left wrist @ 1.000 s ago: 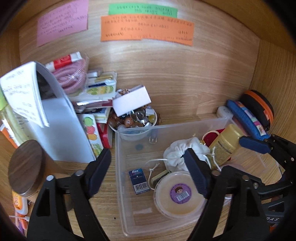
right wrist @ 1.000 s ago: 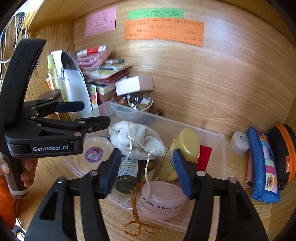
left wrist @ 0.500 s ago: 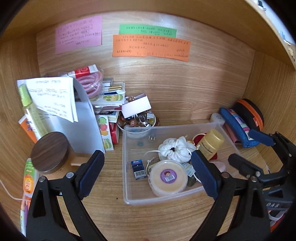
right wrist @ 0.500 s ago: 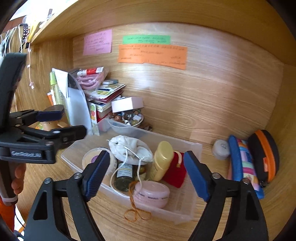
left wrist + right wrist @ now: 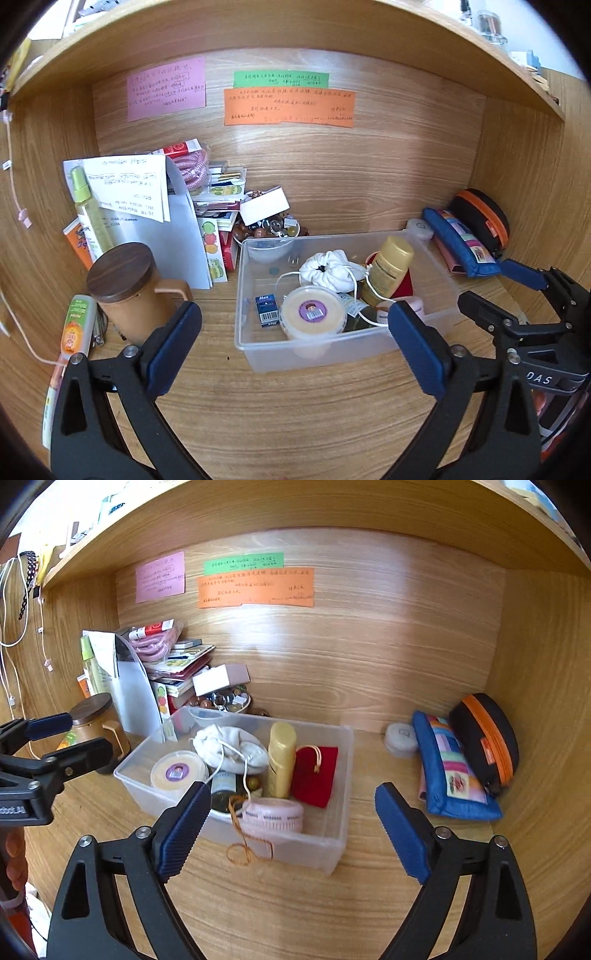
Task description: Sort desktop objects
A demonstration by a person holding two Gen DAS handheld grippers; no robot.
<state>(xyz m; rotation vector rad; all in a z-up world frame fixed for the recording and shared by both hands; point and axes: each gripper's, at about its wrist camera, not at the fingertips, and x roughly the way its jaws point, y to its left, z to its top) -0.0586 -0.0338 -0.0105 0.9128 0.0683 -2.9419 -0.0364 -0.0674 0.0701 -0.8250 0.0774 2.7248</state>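
A clear plastic bin point(image 5: 258, 349) point(image 5: 334, 853) stands on the wooden desk. It holds a white drawstring pouch point(image 5: 327, 271) point(image 5: 229, 747), a yellow bottle point(image 5: 389, 269) point(image 5: 282, 758), a round cream tub point(image 5: 312, 314) point(image 5: 177, 773), a small blue box point(image 5: 267, 304), a red pouch point(image 5: 316, 775) and a pink round case point(image 5: 273, 816). My left gripper point(image 5: 291, 350) is open and empty, in front of the bin. My right gripper point(image 5: 291, 834) is open and empty, in front of the bin's right end.
A brown lidded mug point(image 5: 129, 291) stands left of the bin. Books, papers and a bowl of trinkets point(image 5: 269, 229) are piled at the back left. A blue pencil case point(image 5: 448, 771), a black-orange case point(image 5: 487, 738) and a small white tub point(image 5: 400, 738) lie at the right.
Both grippers have pulled back from above the bin toward the desk's front. Both stay open and empty. The bin's contents have not moved.
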